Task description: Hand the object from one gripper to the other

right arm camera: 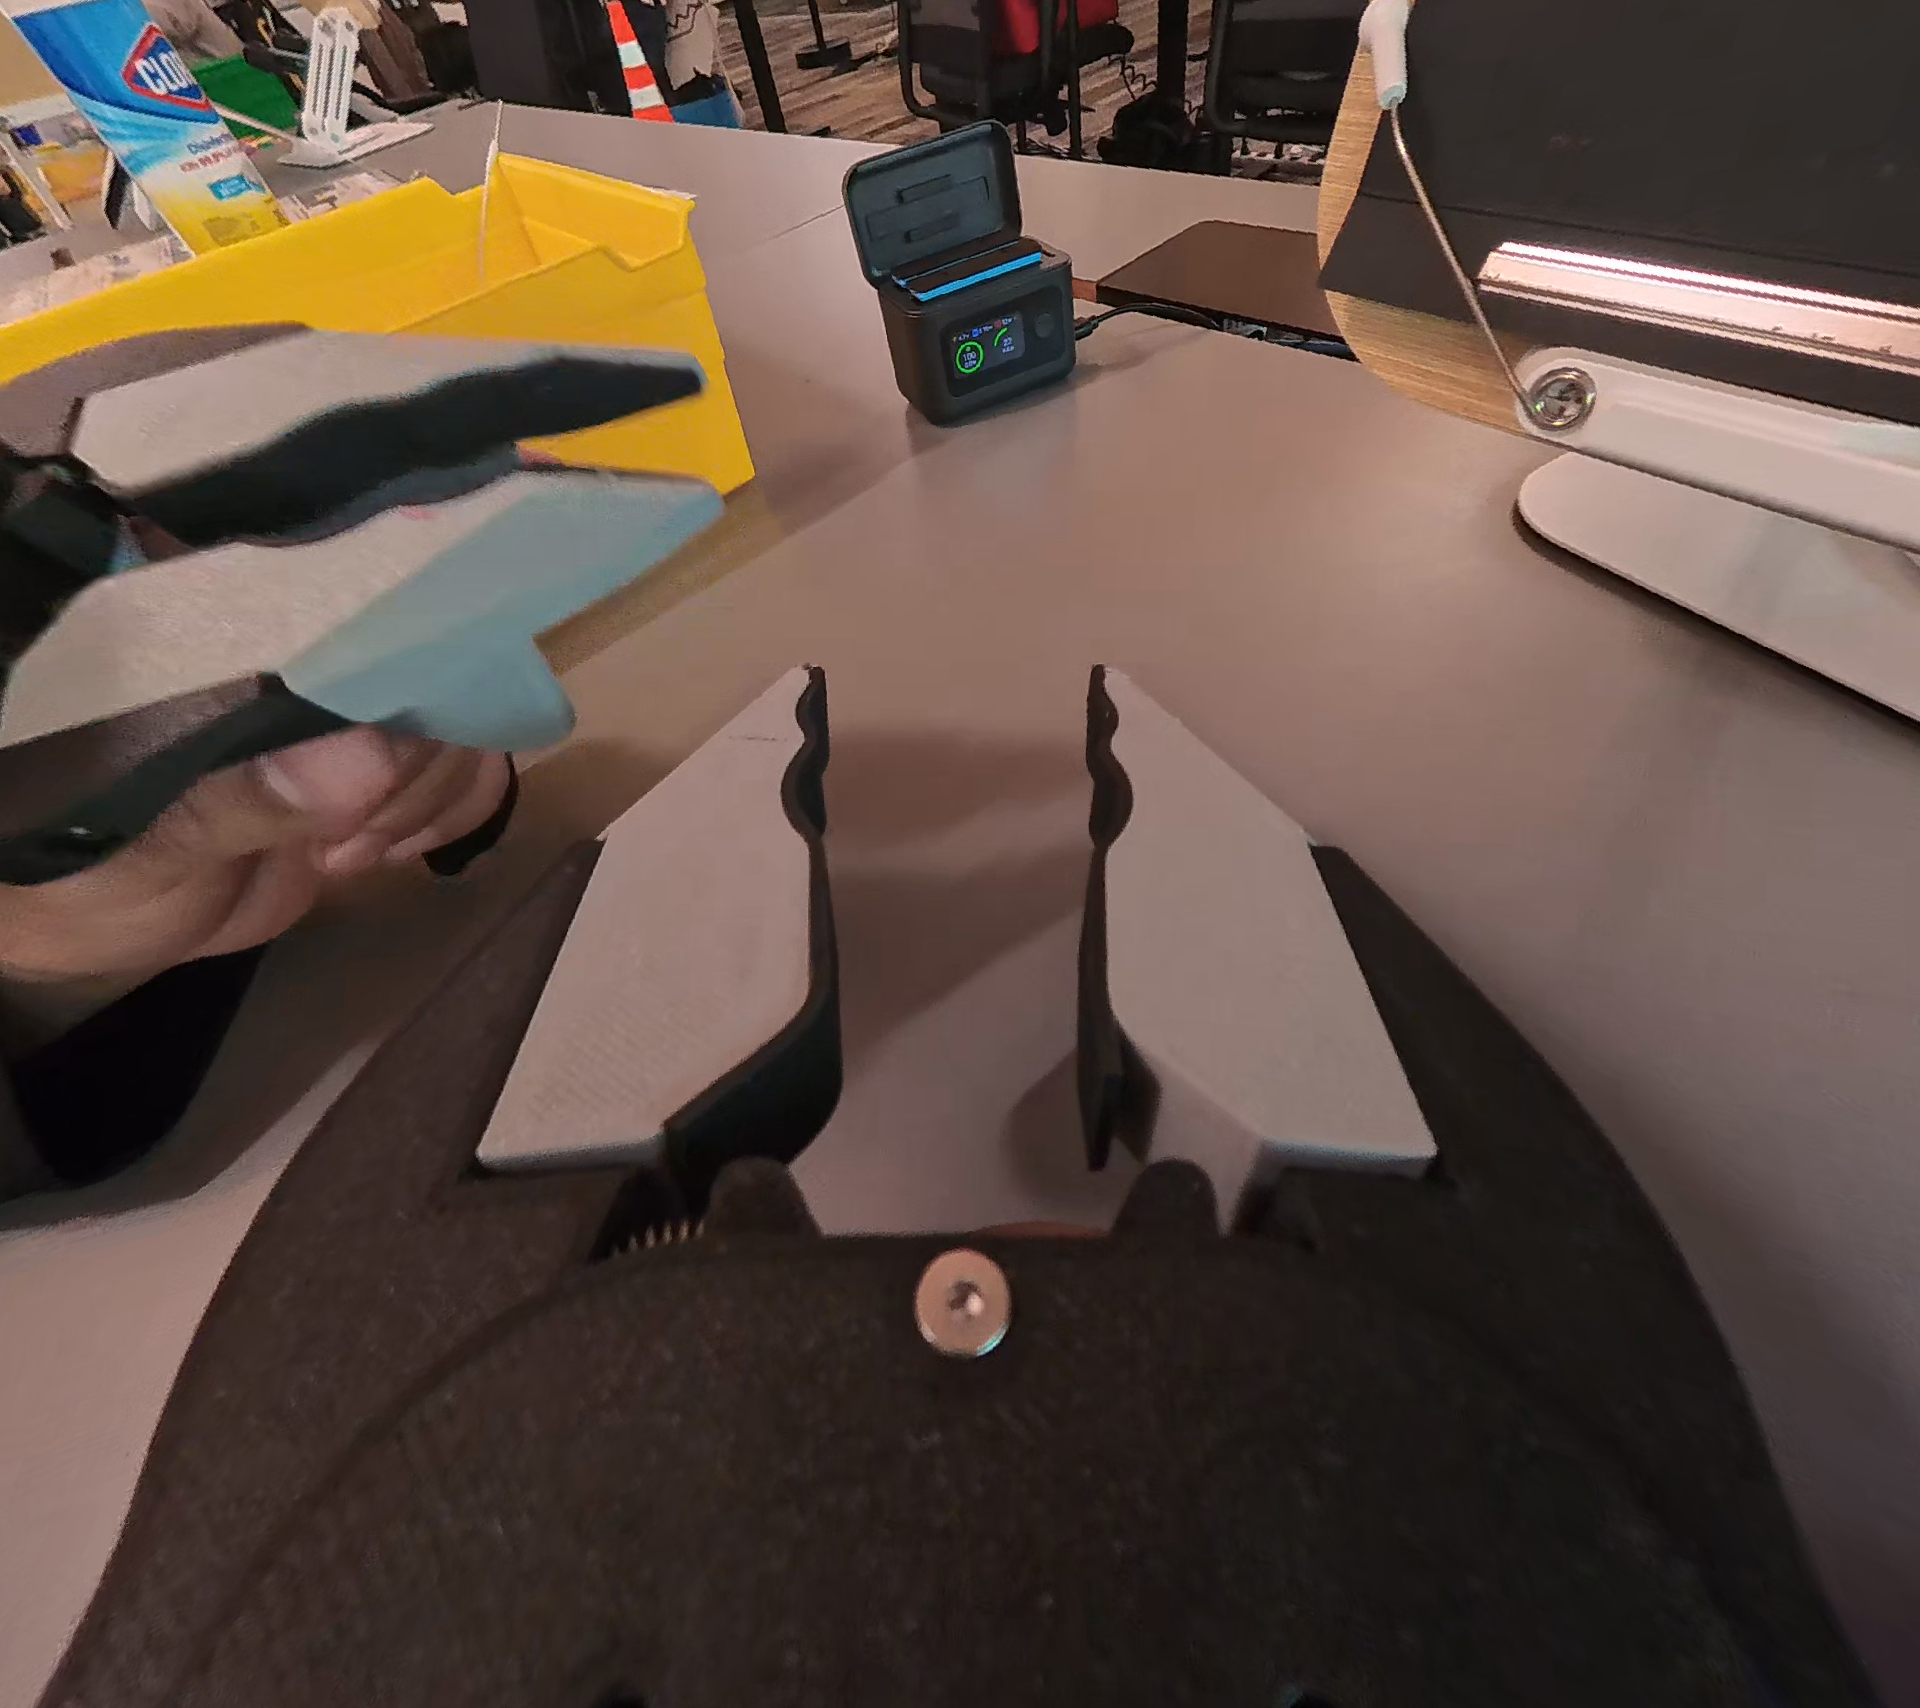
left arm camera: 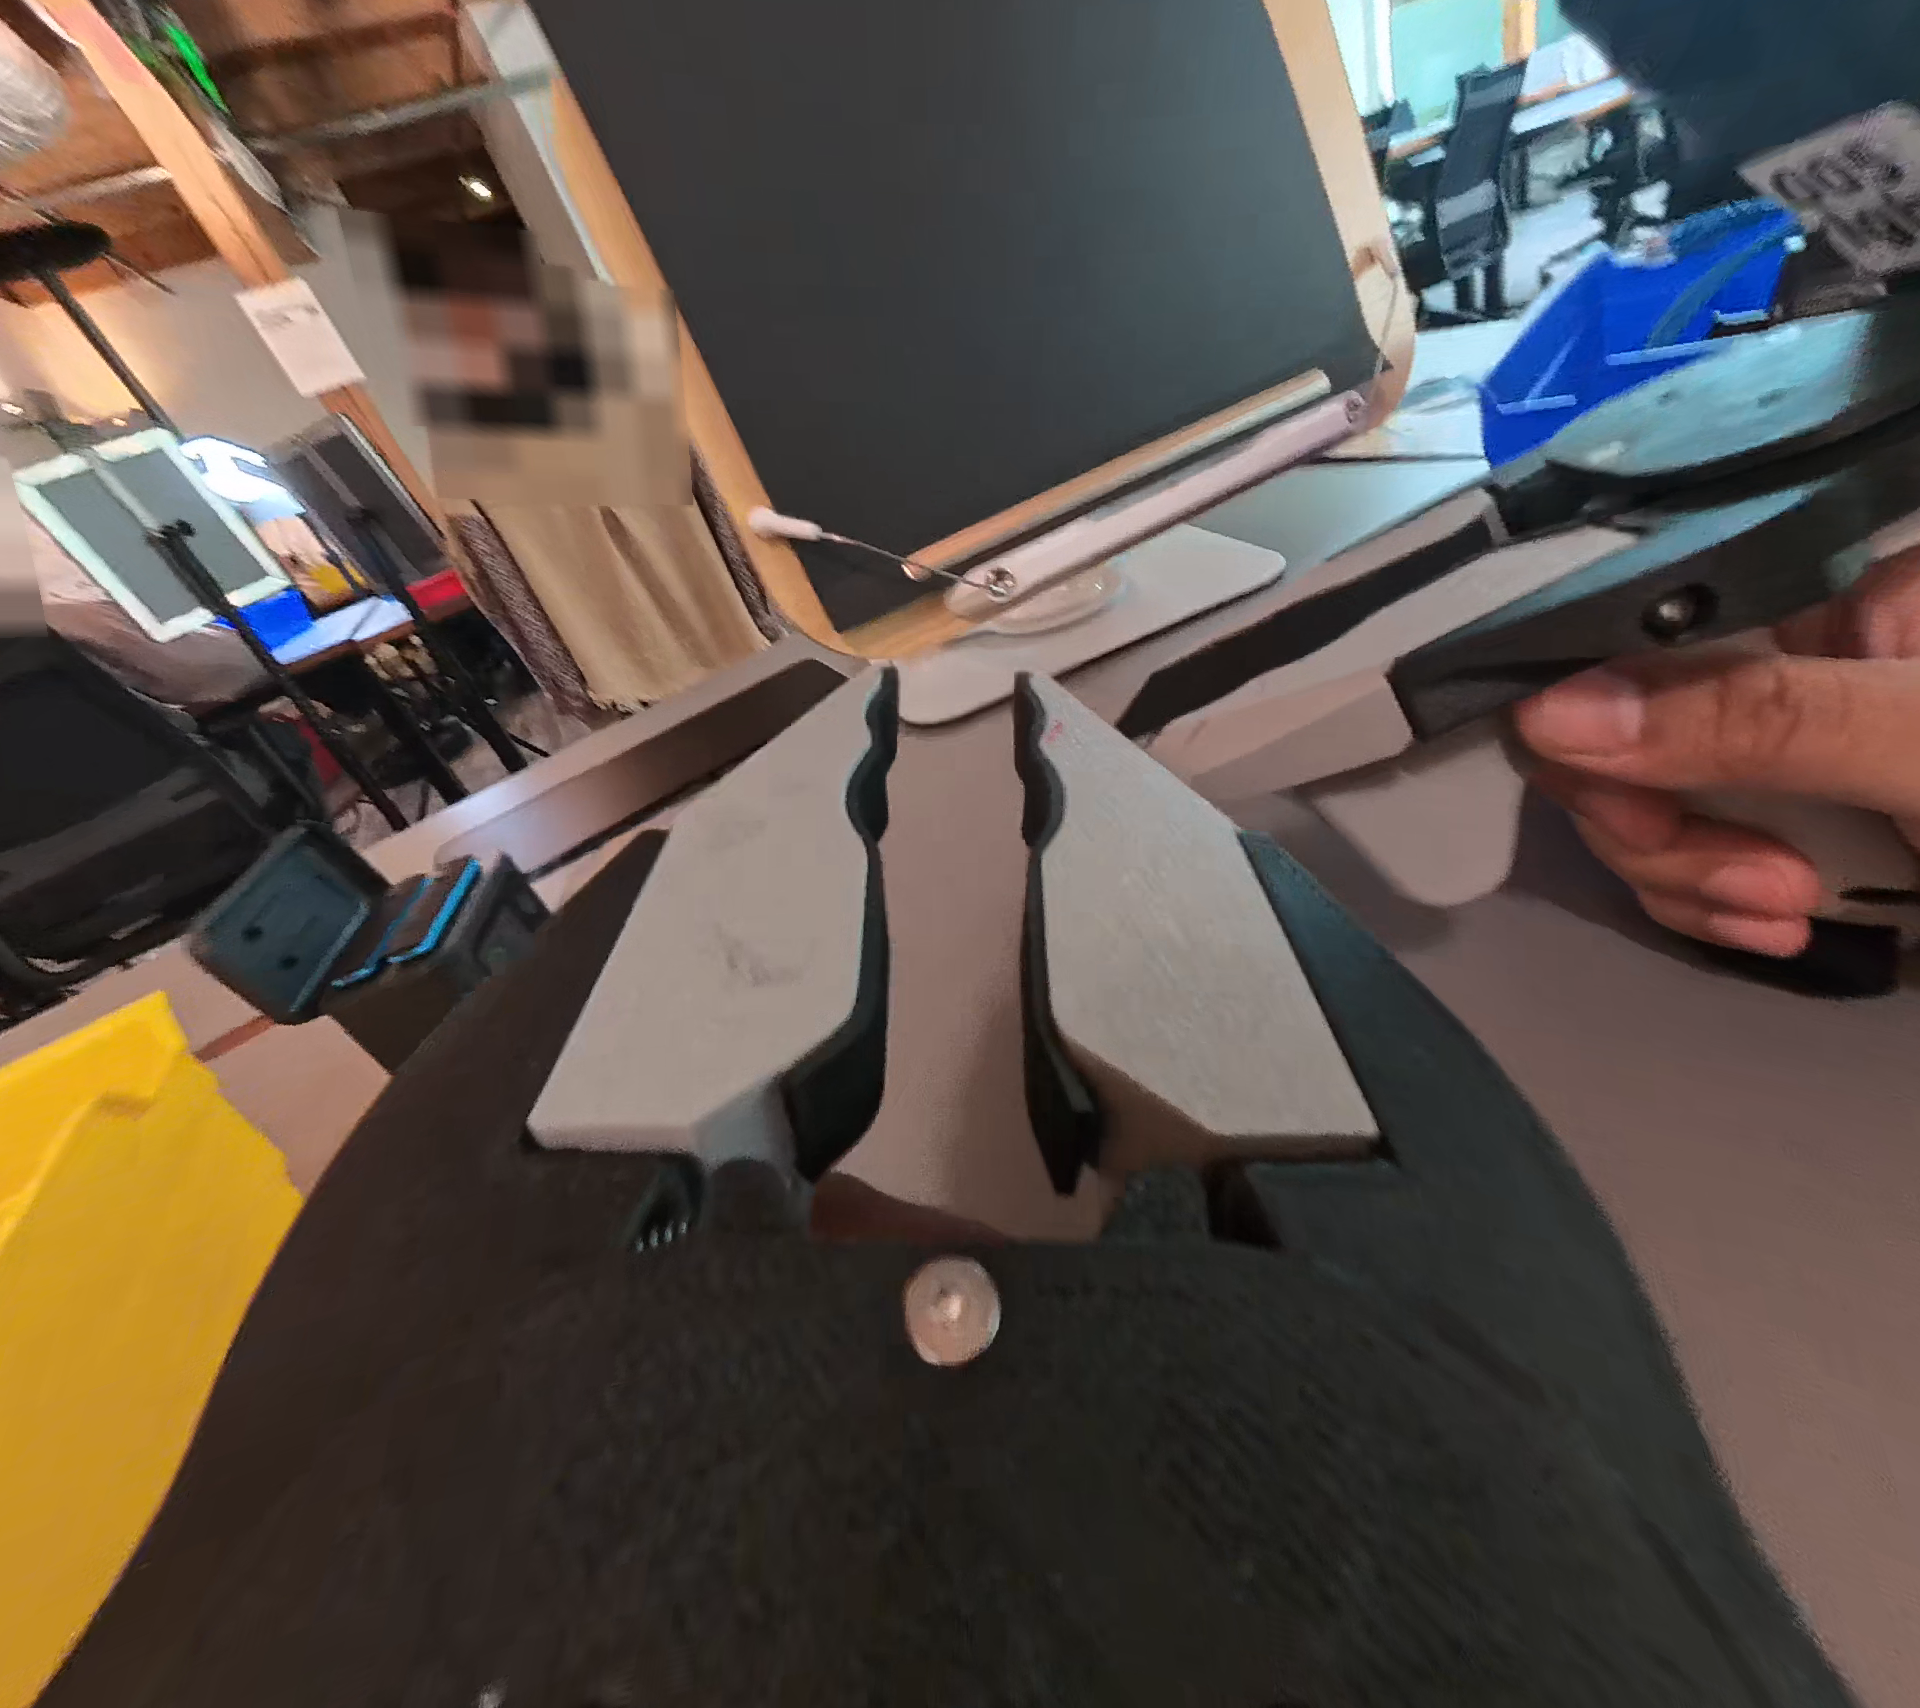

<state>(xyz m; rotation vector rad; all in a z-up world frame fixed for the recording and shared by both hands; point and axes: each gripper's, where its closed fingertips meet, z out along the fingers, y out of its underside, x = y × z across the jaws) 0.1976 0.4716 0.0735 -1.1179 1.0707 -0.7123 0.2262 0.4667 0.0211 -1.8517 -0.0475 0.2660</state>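
left gripper (left arm camera: 954, 702): jaws parted, empty | right gripper (right arm camera: 956, 702): jaws wider, empty | object: none seen in either view, bearing and axis cannot be told | grippers side by side over bench (right arm camera: 1299, 619)

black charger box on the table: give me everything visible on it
The charger box is a small black case, plastic by its look, upright on the grey table, right of the yellow bin. Hinged lid open, tilted back. Blue-edged packs sit in its slots. A small front screen is lit. A dark cable leaves its right side. Neither gripper touches it.
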